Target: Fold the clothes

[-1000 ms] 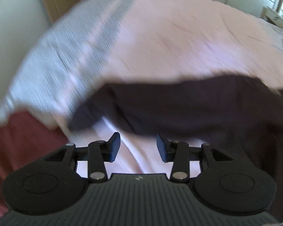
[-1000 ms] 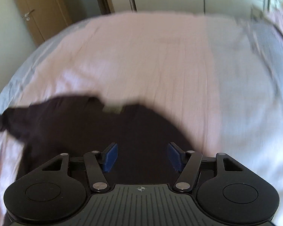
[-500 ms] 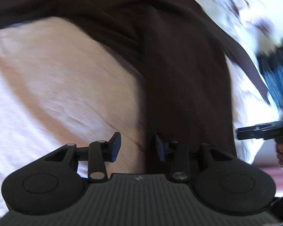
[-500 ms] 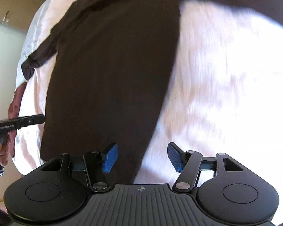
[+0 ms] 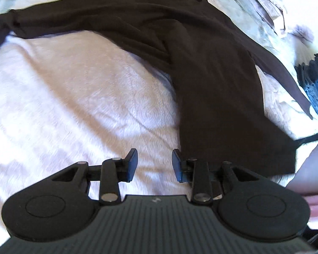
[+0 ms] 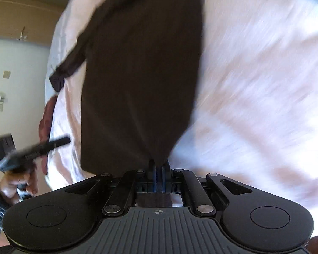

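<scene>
— On the pale pink bedspread, what lies there?

— One dark brown garment, spread lengthwise, with a long sleeve trailing off toward the far left in the left wrist view and some folds bunched where sleeve meets body. Its hem lies nearest the camera.

— And the left gripper?

— Its jaws stand a narrow way apart, with only bedspread showing between them. The right-hand pad sits just at the garment's long edge (whether it touches the cloth I cannot tell).

— The right gripper?

— Pinched tight on the near corner of the garment; the cloth runs straight down into the closed pads. This view is blurred, so finer detail is lost.

— Anything else around?

— From the right wrist view, a hand grips the other tool's handle at the left edge, beside the bed. Behind it, a pale wall and a wooden door. From the left wrist view, a dark blue ribbed thing sits at the right edge.
</scene>
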Tool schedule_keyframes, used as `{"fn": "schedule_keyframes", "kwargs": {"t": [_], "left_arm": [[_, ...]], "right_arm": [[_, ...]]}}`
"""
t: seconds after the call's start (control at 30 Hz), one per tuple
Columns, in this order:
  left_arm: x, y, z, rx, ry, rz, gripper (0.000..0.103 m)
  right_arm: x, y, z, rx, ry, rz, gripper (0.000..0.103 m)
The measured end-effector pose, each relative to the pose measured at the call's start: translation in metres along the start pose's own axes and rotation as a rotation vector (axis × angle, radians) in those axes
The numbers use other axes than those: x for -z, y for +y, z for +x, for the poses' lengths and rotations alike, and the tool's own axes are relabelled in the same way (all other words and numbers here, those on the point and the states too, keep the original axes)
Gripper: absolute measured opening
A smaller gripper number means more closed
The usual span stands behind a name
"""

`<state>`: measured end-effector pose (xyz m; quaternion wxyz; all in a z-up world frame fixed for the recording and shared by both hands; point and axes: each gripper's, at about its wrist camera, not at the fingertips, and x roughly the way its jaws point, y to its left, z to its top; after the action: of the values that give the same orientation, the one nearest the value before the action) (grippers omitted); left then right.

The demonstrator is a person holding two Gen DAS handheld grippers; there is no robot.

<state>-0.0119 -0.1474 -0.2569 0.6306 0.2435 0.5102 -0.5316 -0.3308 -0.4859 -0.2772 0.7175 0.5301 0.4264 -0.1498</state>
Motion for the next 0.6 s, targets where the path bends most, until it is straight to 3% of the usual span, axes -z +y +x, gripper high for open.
{"fn": "schedule_keyframes", "kwargs": {"t": [0.1, 0.17, 0.3, 0.37, 0.6], "left_arm": [[0.014, -0.016, -0.005, -0.037, -0.023, -0.019, 0.029], [0.02, -0.029, 0.0, -0.047, -0.025, -0.03, 0.032], [0.015, -0.053, 0.021, 0.003, -0.026, -0.032, 0.033], [0.009, -0.063, 0.032, 0.023, -0.032, -0.028, 0.035], [-0.054, -0.053, 0.09, -0.007, -0.14, 0.03, 0.044]], "right_arm": [[-0.006, -0.014, -0.069, 0.147, -0.097, -0.072, 0.003], [-0.013, -0.029, -0.094, 0.232, -0.125, -0.09, 0.003], [-0.026, -0.039, -0.103, 0.295, -0.112, -0.147, 0.003], [-0.016, -0.05, -0.112, 0.297, -0.106, -0.164, 0.003], [-0.013, -0.063, -0.115, 0.336, -0.096, -0.162, 0.003]]}}
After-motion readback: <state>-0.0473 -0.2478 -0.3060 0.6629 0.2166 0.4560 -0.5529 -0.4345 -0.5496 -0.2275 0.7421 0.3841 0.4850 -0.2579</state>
